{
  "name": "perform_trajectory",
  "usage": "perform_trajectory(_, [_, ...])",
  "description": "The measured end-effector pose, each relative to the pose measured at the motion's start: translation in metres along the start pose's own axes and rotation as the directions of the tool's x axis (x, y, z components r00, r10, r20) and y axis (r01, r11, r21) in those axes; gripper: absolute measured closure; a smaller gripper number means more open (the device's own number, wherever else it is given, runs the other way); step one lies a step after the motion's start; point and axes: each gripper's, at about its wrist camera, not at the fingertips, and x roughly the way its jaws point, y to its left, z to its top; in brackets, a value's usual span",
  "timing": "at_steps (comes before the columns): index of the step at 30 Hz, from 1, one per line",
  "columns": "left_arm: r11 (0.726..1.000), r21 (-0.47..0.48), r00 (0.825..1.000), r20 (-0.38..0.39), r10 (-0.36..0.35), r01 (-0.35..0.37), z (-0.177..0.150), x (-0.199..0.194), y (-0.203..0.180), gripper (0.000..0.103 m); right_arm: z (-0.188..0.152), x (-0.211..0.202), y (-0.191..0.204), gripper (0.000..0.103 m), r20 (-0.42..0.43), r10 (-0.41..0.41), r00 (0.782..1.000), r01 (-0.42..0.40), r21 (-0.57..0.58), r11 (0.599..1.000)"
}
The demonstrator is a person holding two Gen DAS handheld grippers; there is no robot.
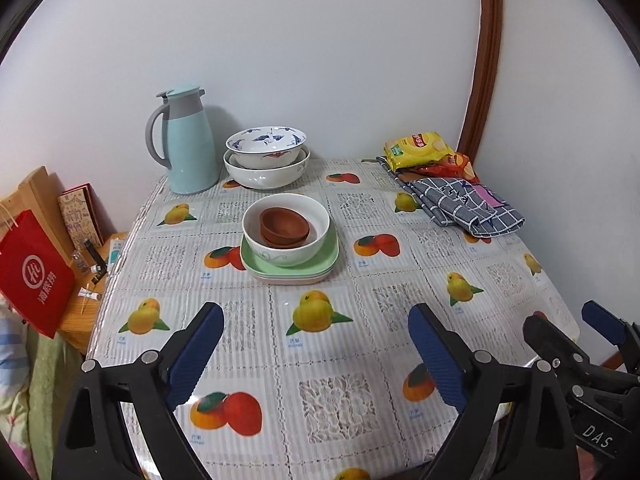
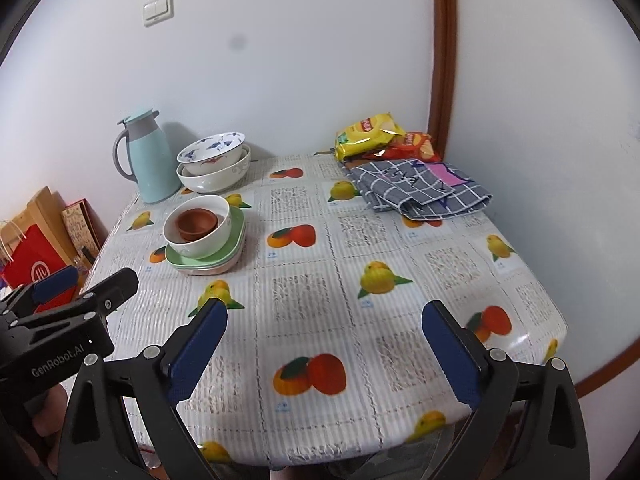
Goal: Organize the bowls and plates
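Note:
Two small brown bowls (image 1: 284, 226) sit nested inside a white bowl (image 1: 286, 250), which stands on a stack of square green and pink plates (image 1: 330, 258) mid-table. Behind, a blue-patterned bowl (image 1: 266, 146) sits in a larger white bowl (image 1: 264, 174). The same stacks show in the right wrist view: brown bowls (image 2: 197, 222), white bowl (image 2: 208, 236), plates (image 2: 232, 248), patterned bowl (image 2: 212, 152). My left gripper (image 1: 316, 354) is open and empty over the near table. My right gripper (image 2: 326, 356) is open and empty, to the right of the left one.
A light blue thermos jug (image 1: 188, 144) stands at the back left. Snack bags (image 1: 420, 150) and a folded checked cloth (image 1: 464, 204) lie at the back right. A red bag (image 1: 32, 272) and boxes sit on a low stand left of the table. Walls close behind and to the right.

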Motion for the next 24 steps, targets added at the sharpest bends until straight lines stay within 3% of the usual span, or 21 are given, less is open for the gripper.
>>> perform_trajectory(24, [1.0,0.014,1.0,0.023,0.001,-0.002,-0.009,-0.016,-0.007,0.008,-0.016,-0.018,-0.009,0.006,0.019,-0.015,1.0,0.015,0.013,1.0])
